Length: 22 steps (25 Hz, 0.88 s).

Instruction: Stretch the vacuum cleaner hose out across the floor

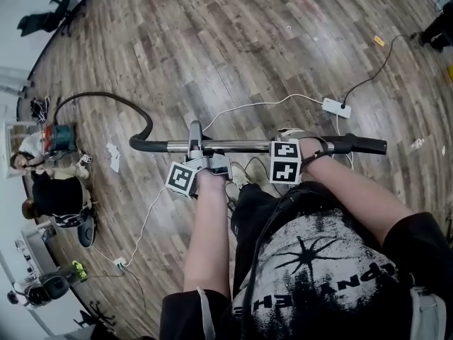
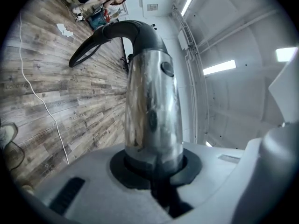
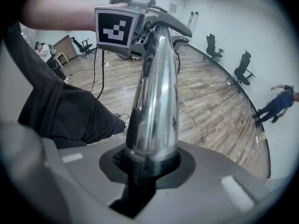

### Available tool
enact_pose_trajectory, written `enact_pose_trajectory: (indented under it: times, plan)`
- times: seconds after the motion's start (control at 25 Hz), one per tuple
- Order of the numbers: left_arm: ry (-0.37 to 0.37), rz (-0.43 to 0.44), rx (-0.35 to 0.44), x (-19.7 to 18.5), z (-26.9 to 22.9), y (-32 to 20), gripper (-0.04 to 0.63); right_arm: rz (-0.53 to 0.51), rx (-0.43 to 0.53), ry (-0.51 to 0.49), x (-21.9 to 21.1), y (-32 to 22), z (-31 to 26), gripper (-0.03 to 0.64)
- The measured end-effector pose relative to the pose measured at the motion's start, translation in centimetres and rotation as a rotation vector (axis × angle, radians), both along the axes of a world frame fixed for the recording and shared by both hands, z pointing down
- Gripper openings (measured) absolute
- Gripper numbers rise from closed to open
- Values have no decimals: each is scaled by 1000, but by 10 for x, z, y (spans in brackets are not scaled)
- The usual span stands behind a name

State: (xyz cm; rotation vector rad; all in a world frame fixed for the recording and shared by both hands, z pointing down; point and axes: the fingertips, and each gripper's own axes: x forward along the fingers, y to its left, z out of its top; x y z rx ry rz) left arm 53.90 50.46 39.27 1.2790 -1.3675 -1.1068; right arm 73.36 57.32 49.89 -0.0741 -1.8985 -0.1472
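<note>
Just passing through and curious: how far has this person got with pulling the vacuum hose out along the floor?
Done: the left gripper and right gripper are clamped on the metal wand, held above the floor. In hand: the black hose trails from the wand to the vacuum cleaner. Left: the hose curves in a loop, so it needs pulling straighter.

the chrome wand tube (image 1: 244, 146) hung level and crosswise, up off the wood floor (image 1: 212, 41). a black end piece (image 1: 361, 145) capped its right end. at its left, a black curved elbow (image 1: 141, 143) bent up into the black hose (image 1: 106, 96). that hose swept away leftward in one loose bow over the boards, slack and curved, not pulled straight.
</note>
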Motion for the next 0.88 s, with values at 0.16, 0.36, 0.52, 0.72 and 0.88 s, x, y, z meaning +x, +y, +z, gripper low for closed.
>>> enact_pose_trajectory:
  times: [0.16, 0.36, 0.52, 0.72, 0.88]
  plan:
    - [-18, -80, -19, 26, -5, 20, 44, -80, -20, -17, 29, 6, -1, 91]
    - [-36, -122, -33, 46, -9, 45, 44, -126, -45, -42, 46, 27, -1, 91]
    - [-47, -123, -36, 51, -12, 57, 44, -125, -43, -54, 51, 39, -2, 91]
    - [-46, -99, -42, 60, -6, 65, 44, -103, -46, -43, 62, 50, 0, 91]
    - [-18, -68, -39, 63, 1, 77, 44, -74, -47, -25, 64, 69, 3, 91]
